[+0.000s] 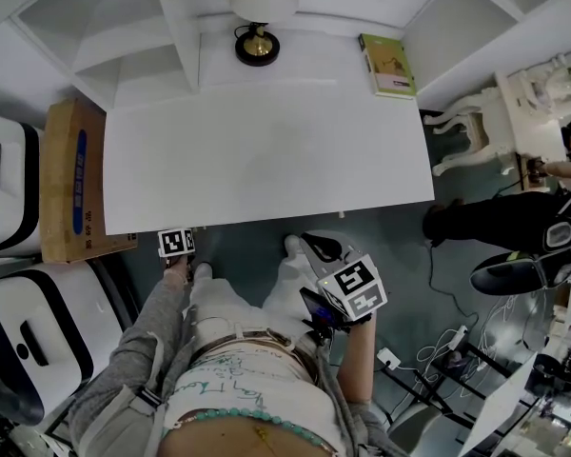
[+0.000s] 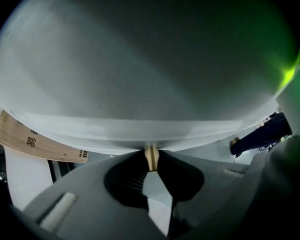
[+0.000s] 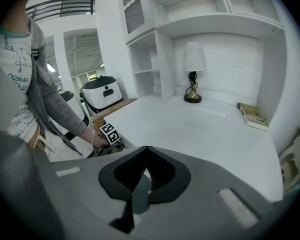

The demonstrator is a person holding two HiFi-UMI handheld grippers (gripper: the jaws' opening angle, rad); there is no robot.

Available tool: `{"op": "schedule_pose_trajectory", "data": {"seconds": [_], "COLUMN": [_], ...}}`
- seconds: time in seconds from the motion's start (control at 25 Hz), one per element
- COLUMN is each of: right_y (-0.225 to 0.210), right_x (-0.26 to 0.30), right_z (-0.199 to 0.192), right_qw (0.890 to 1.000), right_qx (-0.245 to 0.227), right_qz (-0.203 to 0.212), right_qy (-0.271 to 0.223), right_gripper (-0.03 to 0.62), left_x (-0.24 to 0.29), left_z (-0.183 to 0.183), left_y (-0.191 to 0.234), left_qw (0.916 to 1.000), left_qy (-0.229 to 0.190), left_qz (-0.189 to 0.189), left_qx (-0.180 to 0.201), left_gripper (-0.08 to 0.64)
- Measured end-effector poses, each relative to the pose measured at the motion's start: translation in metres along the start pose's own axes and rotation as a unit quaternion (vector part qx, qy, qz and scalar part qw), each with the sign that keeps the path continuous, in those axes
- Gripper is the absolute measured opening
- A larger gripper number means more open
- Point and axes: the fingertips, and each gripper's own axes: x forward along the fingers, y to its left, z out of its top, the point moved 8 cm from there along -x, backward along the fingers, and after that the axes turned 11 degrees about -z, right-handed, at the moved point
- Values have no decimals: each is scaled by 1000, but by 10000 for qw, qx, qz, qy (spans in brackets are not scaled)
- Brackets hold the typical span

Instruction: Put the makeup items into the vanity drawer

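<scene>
There was one left hand-held gripper and one right hand-held gripper, so two in all. The surface carried one lamp and one book. I counted also one cardboard box, two white appliances and one small beige knob.

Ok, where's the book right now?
In the head view the green book lies flat at the back right corner of the white desk, to the right of the lamp and well apart from it.
</scene>
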Motion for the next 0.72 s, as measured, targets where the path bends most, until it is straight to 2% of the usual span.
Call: {"op": "schedule_pose_trajectory", "data": {"seconds": [0.28, 0.56, 0.72], "right_y": [-6, -2, 1], "right_x": [-1, 2, 1], "right_z": [6, 13, 16], "right_qw": [10000, 9998, 9995], "right_qx": [-12, -106, -88], "right_qz": [4, 110, 168], "right_qy": [-34, -114, -251], "right_gripper": [29, 29, 29], "left_x": [-2, -7, -13], "left_z": [0, -1, -4], "left_y": [-3, -4, -4], "left_qw": [10000, 9995, 9996], "left_qy": [39, 266, 197], "left_qz": [-87, -144, -192], "left_qx": [-8, -43, -83], "left_gripper": [63, 77, 80]}}
